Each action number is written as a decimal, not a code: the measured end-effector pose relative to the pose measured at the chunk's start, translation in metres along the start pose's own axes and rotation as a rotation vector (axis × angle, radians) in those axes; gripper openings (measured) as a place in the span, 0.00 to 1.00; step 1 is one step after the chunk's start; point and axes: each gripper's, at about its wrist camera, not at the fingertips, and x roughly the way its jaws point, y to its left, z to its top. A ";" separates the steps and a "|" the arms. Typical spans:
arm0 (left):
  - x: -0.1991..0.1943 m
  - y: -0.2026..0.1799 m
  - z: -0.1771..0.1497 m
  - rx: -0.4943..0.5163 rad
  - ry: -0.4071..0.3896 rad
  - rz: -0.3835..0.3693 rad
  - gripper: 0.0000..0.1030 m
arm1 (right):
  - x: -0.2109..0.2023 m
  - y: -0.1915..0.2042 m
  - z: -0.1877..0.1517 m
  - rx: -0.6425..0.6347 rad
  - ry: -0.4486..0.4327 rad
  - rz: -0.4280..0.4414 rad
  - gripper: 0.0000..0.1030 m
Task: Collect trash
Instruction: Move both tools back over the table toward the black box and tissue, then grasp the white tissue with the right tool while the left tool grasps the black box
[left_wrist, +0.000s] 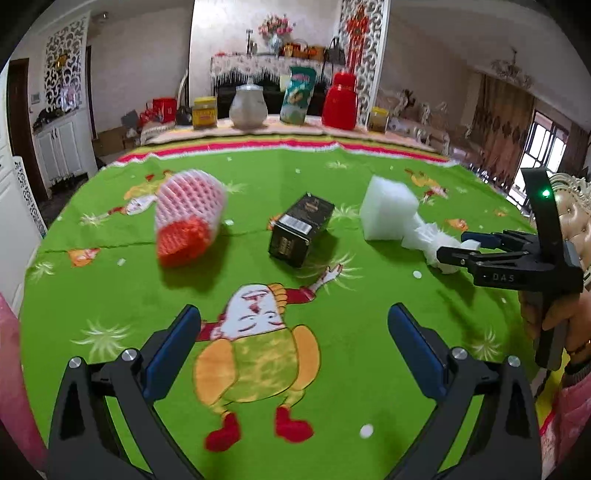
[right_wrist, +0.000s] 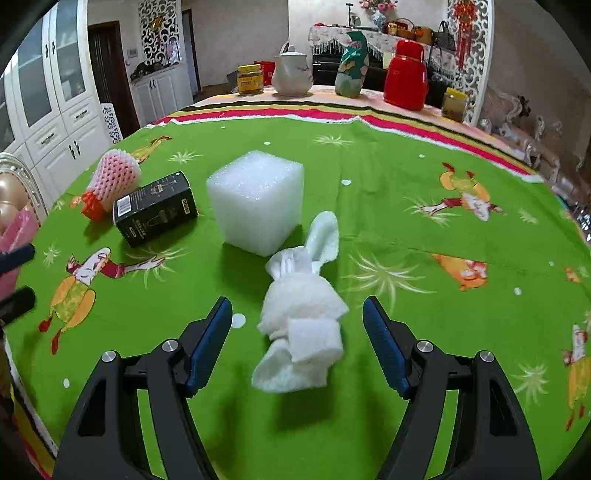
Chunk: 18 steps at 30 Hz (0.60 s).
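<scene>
Item: my left gripper (left_wrist: 293, 347), fingers spread wide, grasping nothing, poised over bare green cartoon-print tablecloth (left_wrist: 369, 332). Open cloth lies all around it; the nearest trash is well ahead.

Item: my right gripper (right_wrist: 297, 341), fingers likewise released and parted, one on each side of the crumpled white foam wrap (right_wrist: 301, 325). Neither blue pad (right_wrist: 208, 343) touches the wrap; green cloth shows in both gaps. In the left wrist view this gripper (left_wrist: 467, 247) enters from the right edge with the wrap (left_wrist: 430, 238) at its tips.

Trash on the cloth, counted, four pieces:
- one crumpled white foam wrap, as above;
- one white foam cube (right_wrist: 256, 201), just beyond the wrap, whether touching I cannot tell;
- one black printed cardboard box (right_wrist: 157, 208), lying on its side left of the cube, a clear gap between;
- one pink-and-orange foam fruit net (right_wrist: 110, 184), beside the box at the far left.

Edges: striped cloth border (right_wrist: 295, 109) at the far side, backed by a row of five containers: two yellow-lidded jars (right_wrist: 250, 78), one white teapot (right_wrist: 291, 74), one green patterned bag (right_wrist: 351, 70), one red flask (right_wrist: 406, 75). The right half of the cloth is open.
</scene>
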 end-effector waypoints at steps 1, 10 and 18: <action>0.004 -0.001 0.000 -0.005 0.010 -0.010 0.95 | 0.002 0.000 -0.001 0.009 -0.003 0.019 0.66; 0.045 -0.007 0.024 -0.014 0.030 0.026 0.95 | 0.013 -0.007 -0.010 0.052 0.001 0.001 0.45; 0.110 -0.010 0.059 0.046 0.075 0.098 0.95 | 0.018 -0.021 -0.010 0.125 0.026 0.070 0.46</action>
